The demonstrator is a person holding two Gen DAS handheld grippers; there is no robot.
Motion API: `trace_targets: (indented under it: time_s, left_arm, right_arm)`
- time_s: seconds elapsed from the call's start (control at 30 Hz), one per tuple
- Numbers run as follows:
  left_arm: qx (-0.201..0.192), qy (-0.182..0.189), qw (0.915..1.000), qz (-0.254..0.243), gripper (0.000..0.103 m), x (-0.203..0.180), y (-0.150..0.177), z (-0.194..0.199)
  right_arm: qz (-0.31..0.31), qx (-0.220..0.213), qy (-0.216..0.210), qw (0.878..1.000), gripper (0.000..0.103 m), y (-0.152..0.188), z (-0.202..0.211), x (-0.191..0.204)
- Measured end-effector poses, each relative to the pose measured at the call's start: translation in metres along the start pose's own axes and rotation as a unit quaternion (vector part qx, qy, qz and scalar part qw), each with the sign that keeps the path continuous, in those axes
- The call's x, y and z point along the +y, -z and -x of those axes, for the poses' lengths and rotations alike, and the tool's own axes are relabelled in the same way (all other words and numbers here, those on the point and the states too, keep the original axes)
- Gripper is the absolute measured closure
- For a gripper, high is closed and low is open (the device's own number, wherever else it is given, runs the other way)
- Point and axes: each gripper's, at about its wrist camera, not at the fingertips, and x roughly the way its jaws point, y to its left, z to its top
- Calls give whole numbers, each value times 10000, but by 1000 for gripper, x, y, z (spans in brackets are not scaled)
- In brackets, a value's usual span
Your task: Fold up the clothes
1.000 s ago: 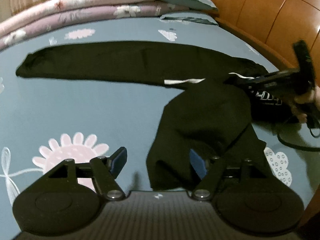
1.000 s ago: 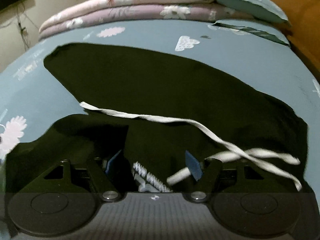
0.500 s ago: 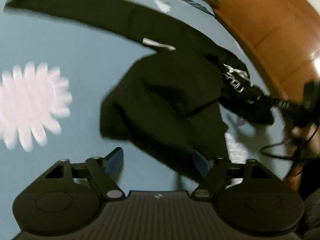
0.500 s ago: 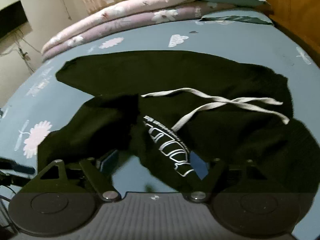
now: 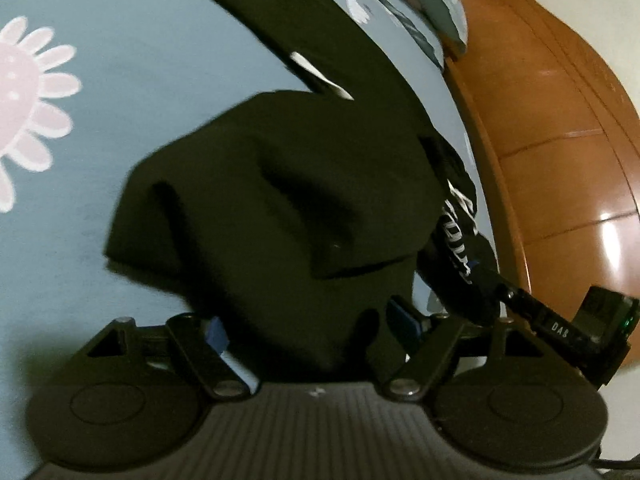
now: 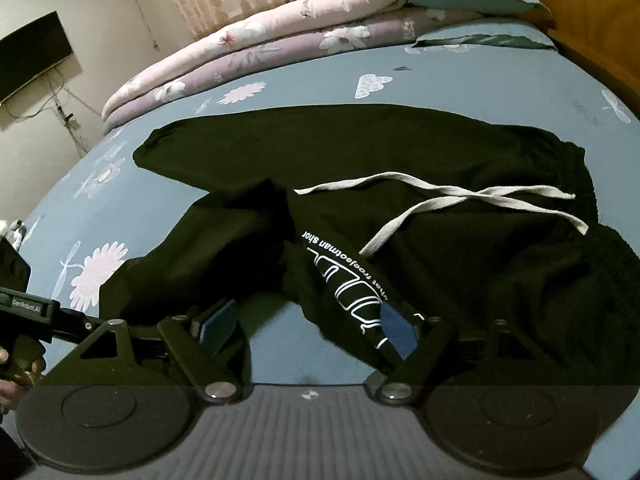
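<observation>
- Your left gripper point(image 5: 308, 332) has its fingers released, just closing in, with a fold of the black trousers point(image 6: 400, 184) between them on the bed point(image 6: 460, 84).
- Your right gripper point(image 6: 308, 322) stands released at the printed leg.

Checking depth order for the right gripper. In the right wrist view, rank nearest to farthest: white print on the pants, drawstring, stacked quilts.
From the right gripper:
1. White print, just ahead by the right-hand finger.
2. Drawstring, mid-bed, on the waistband.
3. Stacked quilts, far edge of the bed.
</observation>
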Motion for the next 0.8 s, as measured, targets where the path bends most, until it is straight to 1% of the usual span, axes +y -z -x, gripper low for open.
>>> trace_targets:
  time_s: [0.03,0.07,0.2,0.33,0.4,0.47,0.53,0.6,0.7,0.8]
  left_arm:
    - [14,-100,9999,-110,60,-3,0,0]
    - [50,-218,9996,-183,77,-3,1,0]
    - [-166,-449,9986,-222,94,-4,-1,18]
    - [-553,-856,9930,-597,100,-13,-12,50]
    - [-774,-1016,9893,-707,100,-14,-18,69]
    - [-985,-1218,9846,-772,100,-14,-24,88]
    - [-1160,-1528,9779,-830,100,-13,-31,103]
    - [-1289,-1750,9723,-862,100,-11,-36,115]
    - [-1397,-1978,9663,-875,100,-4,-42,131]
    - [-1423,-2107,9632,-877,100,1,-45,137]
  right_arm:
    - [35,-12,11,10000,20,0,0,1]
    - [68,-18,23,10000,20,0,0,2]
    - [156,-84,-15,9998,20,-3,2,5]
    - [193,-163,-139,9996,20,-3,5,7]
    - [226,-153,-148,9995,20,-4,4,9]
    - [246,-149,-173,9994,20,-5,3,11]
    - [265,-147,-214,9993,20,-5,2,14]
    - [297,-146,-235,9992,20,-6,2,17]
    - [339,-141,-247,9990,20,-6,3,20]
    - [337,-121,-214,9991,20,-6,4,21]
